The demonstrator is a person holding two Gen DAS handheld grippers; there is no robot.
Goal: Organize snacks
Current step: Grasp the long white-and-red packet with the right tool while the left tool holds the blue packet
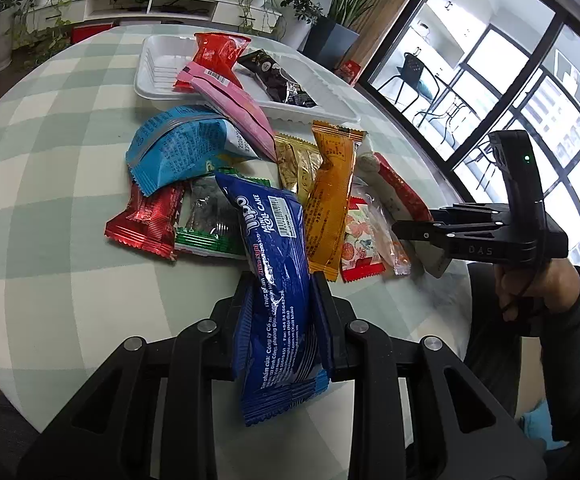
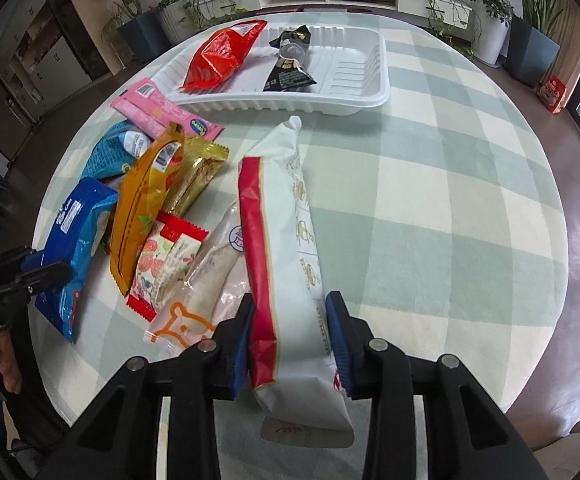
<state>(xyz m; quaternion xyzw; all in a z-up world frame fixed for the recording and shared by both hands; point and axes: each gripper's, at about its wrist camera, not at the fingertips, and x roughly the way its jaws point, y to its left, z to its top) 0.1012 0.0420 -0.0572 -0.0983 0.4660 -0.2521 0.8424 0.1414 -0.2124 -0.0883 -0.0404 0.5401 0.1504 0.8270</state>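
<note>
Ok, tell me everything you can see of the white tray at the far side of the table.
The white tray is a shallow rectangular dish, apparently thin moulded plastic or foam, with ribbed walls and a rolled rim. It sits flat on the checked tablecloth. Inside lie a red packet and a black packet; its right part is bare. A pink packet lies against its near-left rim.

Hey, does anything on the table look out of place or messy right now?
Yes. The pink packet lies half over the white tray's rim instead of inside it. Only the red bag and black packet sit inside; the rest lie overlapped on the tablecloth.
</note>
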